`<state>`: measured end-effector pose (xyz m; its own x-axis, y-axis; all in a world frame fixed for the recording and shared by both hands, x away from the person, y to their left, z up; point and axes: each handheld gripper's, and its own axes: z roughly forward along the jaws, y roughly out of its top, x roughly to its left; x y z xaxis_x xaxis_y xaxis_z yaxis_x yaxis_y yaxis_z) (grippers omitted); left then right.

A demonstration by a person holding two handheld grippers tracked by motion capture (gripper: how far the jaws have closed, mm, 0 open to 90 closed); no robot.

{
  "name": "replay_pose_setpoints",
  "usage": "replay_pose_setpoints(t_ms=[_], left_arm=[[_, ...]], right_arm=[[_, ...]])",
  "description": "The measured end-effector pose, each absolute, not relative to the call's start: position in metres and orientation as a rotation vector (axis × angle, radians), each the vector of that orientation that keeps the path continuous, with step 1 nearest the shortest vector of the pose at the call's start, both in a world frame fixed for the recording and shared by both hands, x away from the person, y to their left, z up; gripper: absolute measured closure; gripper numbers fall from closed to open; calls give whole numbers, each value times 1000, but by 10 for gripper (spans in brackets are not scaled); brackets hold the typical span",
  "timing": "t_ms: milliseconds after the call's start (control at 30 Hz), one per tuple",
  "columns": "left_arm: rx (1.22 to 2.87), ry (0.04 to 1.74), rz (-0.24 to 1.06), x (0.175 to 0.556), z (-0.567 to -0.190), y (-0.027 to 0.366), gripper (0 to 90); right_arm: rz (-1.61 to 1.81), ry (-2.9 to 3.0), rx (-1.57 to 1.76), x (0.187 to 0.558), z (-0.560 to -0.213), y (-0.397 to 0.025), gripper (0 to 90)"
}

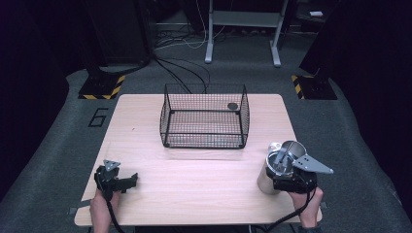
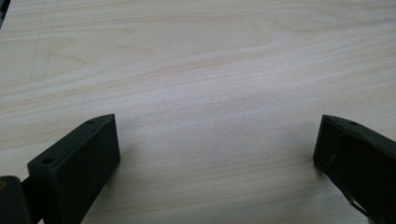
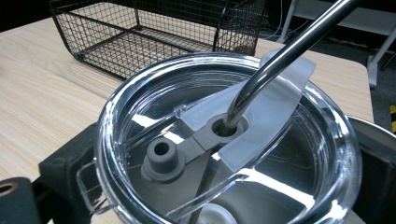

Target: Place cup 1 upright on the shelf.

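Observation:
A steel tumbler (image 1: pixel 268 175) with a clear lid (image 3: pixel 224 154) and a metal straw (image 3: pixel 280 56) is at the table's front right. My right gripper (image 1: pixel 290 175) is shut on the tumbler. In the right gripper view its black jaws press the lid rim from both sides, and the straw leans up to the right. My left gripper (image 1: pixel 130 180) rests near the front left edge, open. Between its jaws, the left gripper (image 2: pixel 215 140) has only bare wood. A black wire basket (image 1: pixel 204 116) stands at the middle back of the table.
The wooden table (image 1: pixel 204 179) lies between the two grippers. A small dark disc (image 1: pixel 232 106) shows through the basket's mesh at its back right. The basket (image 3: pixel 154 32) stands beyond the tumbler. Cables and stand legs lie on the floor behind.

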<state>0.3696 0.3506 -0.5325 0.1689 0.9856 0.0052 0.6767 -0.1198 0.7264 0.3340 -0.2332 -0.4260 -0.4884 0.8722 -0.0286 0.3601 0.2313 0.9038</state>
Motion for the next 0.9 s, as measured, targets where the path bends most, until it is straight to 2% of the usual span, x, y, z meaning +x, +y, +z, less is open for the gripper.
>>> replay_pose_setpoints(t_ms=[900], left_arm=[[1861, 1577, 684, 369, -532, 350, 5]], right_arm=[[1244, 2040, 1020, 331, -403, -206, 35]])
